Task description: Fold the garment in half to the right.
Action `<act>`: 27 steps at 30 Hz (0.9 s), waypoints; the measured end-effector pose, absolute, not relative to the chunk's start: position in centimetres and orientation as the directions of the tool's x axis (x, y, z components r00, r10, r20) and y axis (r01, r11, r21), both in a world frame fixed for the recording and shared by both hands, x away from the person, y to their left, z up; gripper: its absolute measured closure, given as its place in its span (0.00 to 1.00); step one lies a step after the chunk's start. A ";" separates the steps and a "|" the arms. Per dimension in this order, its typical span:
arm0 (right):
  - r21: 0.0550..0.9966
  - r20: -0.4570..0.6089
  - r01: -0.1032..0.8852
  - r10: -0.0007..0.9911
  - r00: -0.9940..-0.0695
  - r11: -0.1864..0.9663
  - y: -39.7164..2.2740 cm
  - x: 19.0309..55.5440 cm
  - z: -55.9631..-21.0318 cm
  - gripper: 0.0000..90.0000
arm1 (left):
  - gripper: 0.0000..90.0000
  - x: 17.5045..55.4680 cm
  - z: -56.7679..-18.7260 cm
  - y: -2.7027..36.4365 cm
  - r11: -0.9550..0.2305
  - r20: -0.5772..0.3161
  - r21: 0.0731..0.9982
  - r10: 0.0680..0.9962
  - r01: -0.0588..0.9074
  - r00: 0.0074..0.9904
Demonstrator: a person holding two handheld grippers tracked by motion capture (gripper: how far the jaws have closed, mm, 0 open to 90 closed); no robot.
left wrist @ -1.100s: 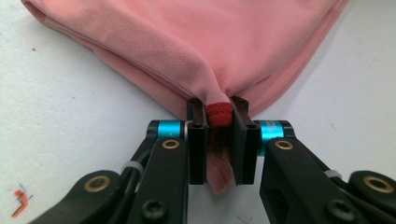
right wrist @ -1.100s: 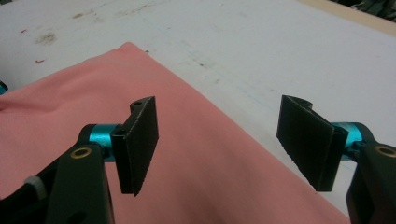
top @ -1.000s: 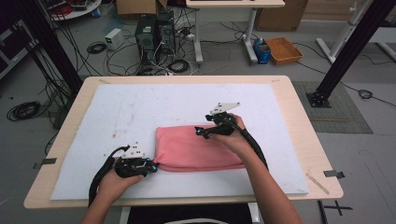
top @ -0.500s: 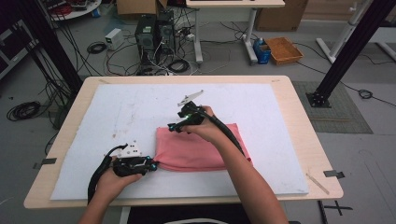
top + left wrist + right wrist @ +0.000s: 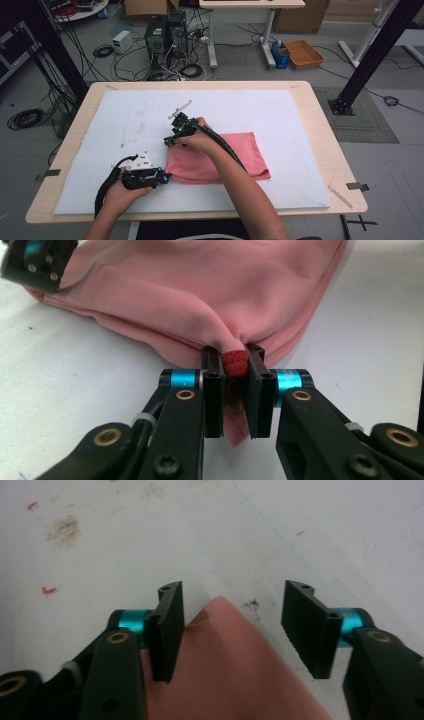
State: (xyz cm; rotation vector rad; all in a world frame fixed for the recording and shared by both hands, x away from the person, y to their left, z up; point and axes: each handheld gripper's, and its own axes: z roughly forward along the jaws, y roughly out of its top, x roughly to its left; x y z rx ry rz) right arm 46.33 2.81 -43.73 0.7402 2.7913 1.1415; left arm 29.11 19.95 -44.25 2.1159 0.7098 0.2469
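White matting (image 5: 280, 110) covers the table, and cables lie on the floor behind it. On the mat sits a pink cloth (image 5: 220, 160), folded flat, near the front. It looks soft, light and floppy, so it will sag and bunch up if lifted from the middle. Corners and edges are the best places to grab. The left gripper (image 5: 235, 371) is shut tight on the near left corner, with a wad of cloth squeezed between its jaws. The right gripper (image 5: 232, 612) is at the far left corner. Its jaws are half wide and have just been closing, with the cloth's tip lying between them but not pinched yet. A good pinch there should do, I think.
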 end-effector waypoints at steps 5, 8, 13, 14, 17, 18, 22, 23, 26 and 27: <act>0.657 0.143 0.417 0.439 -0.887 0.628 3.0 46.4 -43.9 0.79 | 0.89 29.1 -44.4 19.9 -0.470 -0.073 0.788 0.571 0.399 0.817; 0.655 0.131 0.394 0.416 -0.900 0.645 3.4 46.1 -43.9 0.94 | 0.89 29.1 -44.4 20.0 -0.471 -0.073 0.786 0.571 0.400 0.817; 0.650 0.104 0.371 0.406 -0.908 0.663 3.9 46.0 -43.7 0.99 | 0.89 29.1 -44.3 20.3 -0.469 -0.074 0.788 0.573 0.400 0.816; 0.653 0.107 0.373 0.407 -0.907 0.660 4.0 46.0 -43.7 0.99 | 0.89 29.1 -44.2 20.3 -0.466 -0.076 0.788 0.574 0.402 0.815; 0.670 0.101 0.363 0.406 -0.908 0.647 4.6 45.8 -43.4 0.99 | 0.89 29.0 -43.8 20.6 -0.467 -0.071 0.791 0.571 0.395 0.818; 0.676 0.100 0.362 0.406 -0.908 0.642 4.8 45.7 -43.3 0.99 | 0.89 29.0 -43.7 20.7 -0.465 -0.069 0.794 0.571 0.391 0.818; 0.702 0.085 0.341 0.401 -0.912 0.626 5.2 45.6 -42.8 0.99 | 0.89 28.9 -43.1 21.3 -0.450 -0.069 0.805 0.577 0.387 0.814; 0.708 0.082 0.337 0.401 -0.912 0.621 5.3 45.5 -42.7 0.99 | 0.89 28.8 -43.0 21.4 -0.449 -0.065 0.808 0.575 0.381 0.815; 0.721 0.084 0.331 0.397 -0.914 0.608 5.0 45.4 -42.0 0.99 | 0.89 28.7 -42.5 21.4 -0.447 -0.061 0.816 0.565 0.368 0.823; 0.727 0.084 0.328 0.396 -0.914 0.604 4.8 45.3 -41.8 0.99 | 0.89 28.7 -42.3 21.3 -0.445 -0.060 0.819 0.561 0.362 0.826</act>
